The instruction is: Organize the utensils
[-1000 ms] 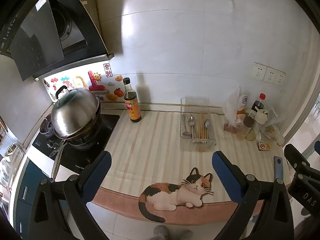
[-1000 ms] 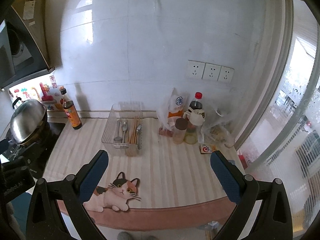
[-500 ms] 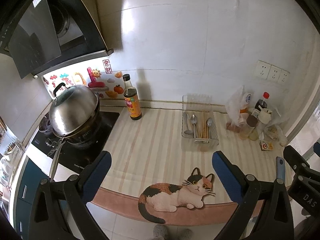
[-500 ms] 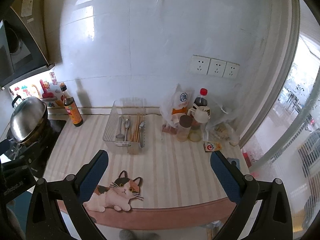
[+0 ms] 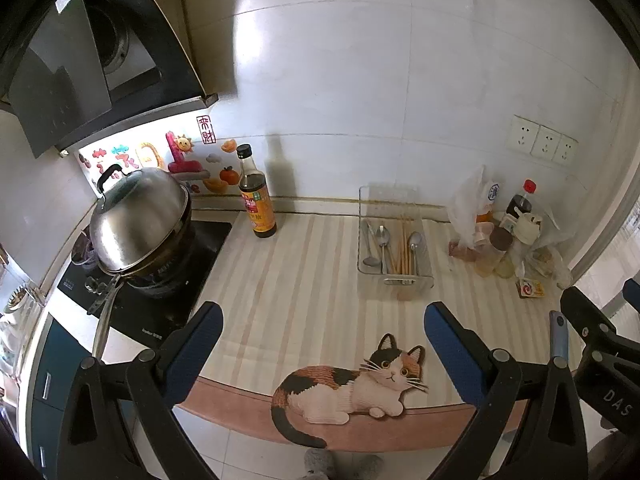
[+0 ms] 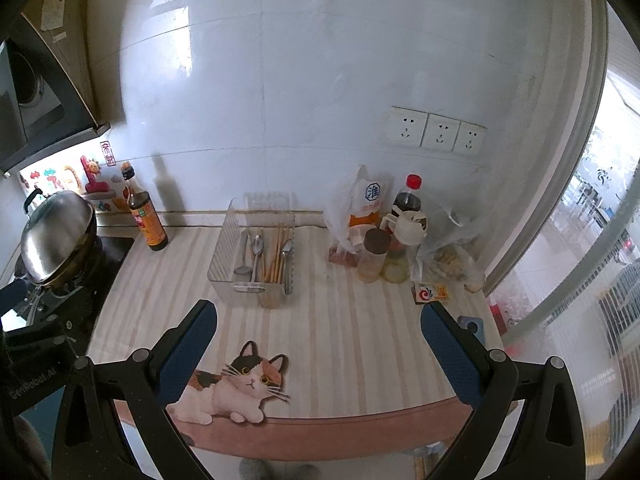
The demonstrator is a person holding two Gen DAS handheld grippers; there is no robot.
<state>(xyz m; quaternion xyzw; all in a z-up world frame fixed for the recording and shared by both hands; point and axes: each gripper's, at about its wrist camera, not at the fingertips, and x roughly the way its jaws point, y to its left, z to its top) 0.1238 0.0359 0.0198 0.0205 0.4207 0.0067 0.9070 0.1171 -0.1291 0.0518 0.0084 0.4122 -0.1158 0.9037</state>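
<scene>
A: Starting at the left, the left tongs (image 5: 320,344) are hanging spread wide over the near edge of the desk (image 5: 304,280), gripping nothing. What is lying ahead of them?

B: The clear organizer tray (image 5: 394,248) is sitting toward the back of the desk, well apart from both tools. Inside it, going left to right, two metal spoons (image 5: 378,246) are lying in one lane, the wooden chopsticks (image 5: 404,246) are bunching in the middle, and another spoon (image 5: 415,246) is resting on the right.

A: How is each likely to handle?

B: The spoons are looking stiff, light and slick, so pinching across the narrow handle probably beats the rounded bowl. The chopsticks are looking thin and prone to rolling; taking the bundle near its middle seems safest. The tray itself is appearing light and may slide if nudged.

A: And on the right?

B: The right tongs (image 6: 320,344) are also gaping, empty, near the desk's front edge by the cat picture (image 6: 236,384).
</scene>
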